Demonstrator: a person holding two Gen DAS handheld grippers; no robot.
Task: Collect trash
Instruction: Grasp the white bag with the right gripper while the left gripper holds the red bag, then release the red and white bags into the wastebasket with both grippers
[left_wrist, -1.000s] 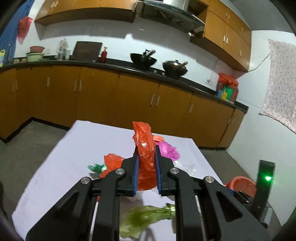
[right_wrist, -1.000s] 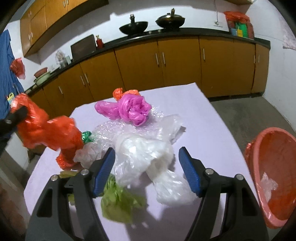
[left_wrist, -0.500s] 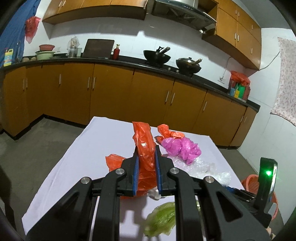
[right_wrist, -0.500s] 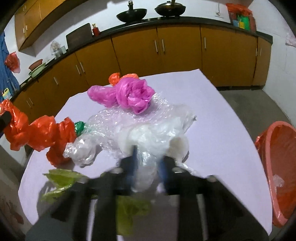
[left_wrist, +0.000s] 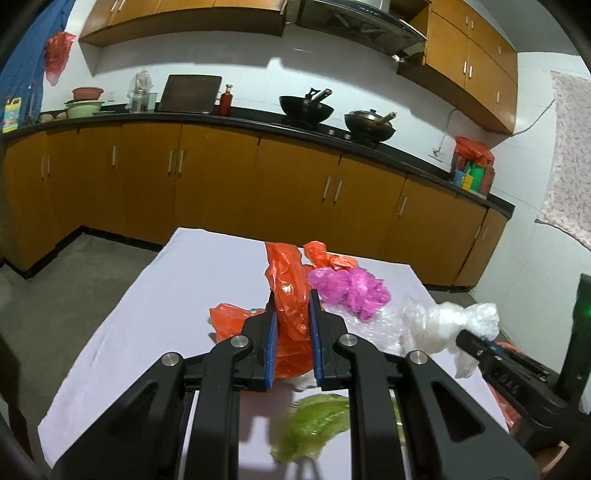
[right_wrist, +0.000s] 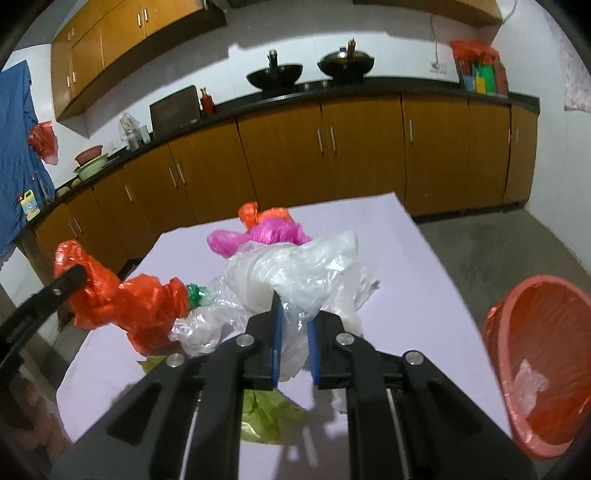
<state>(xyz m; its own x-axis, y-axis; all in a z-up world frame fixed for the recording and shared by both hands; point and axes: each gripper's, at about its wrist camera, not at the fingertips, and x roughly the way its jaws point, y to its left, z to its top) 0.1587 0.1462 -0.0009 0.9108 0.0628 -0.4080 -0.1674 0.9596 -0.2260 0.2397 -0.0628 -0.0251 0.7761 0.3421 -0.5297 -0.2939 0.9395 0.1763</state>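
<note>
My left gripper (left_wrist: 291, 310) is shut on an orange plastic bag (left_wrist: 288, 291) and holds it above the white table (left_wrist: 177, 280); the bag also shows in the right wrist view (right_wrist: 125, 299). My right gripper (right_wrist: 294, 314) is shut on a clear white plastic bag (right_wrist: 295, 269), lifted off the table; it also shows in the left wrist view (left_wrist: 443, 321). A pink bag (left_wrist: 351, 286), a small orange bag (left_wrist: 325, 254), bubble wrap (left_wrist: 373, 328) and a green leafy scrap (left_wrist: 314, 424) lie on the table.
A red basin (right_wrist: 543, 369) with a bit of clear plastic inside stands on the floor to the right of the table. Wooden kitchen cabinets (left_wrist: 221, 184) with woks on the counter line the far wall. Grey floor surrounds the table.
My right gripper has shut on the clear white bag and lifted it. My left gripper has kept hold of the orange bag and drawn back a little.
</note>
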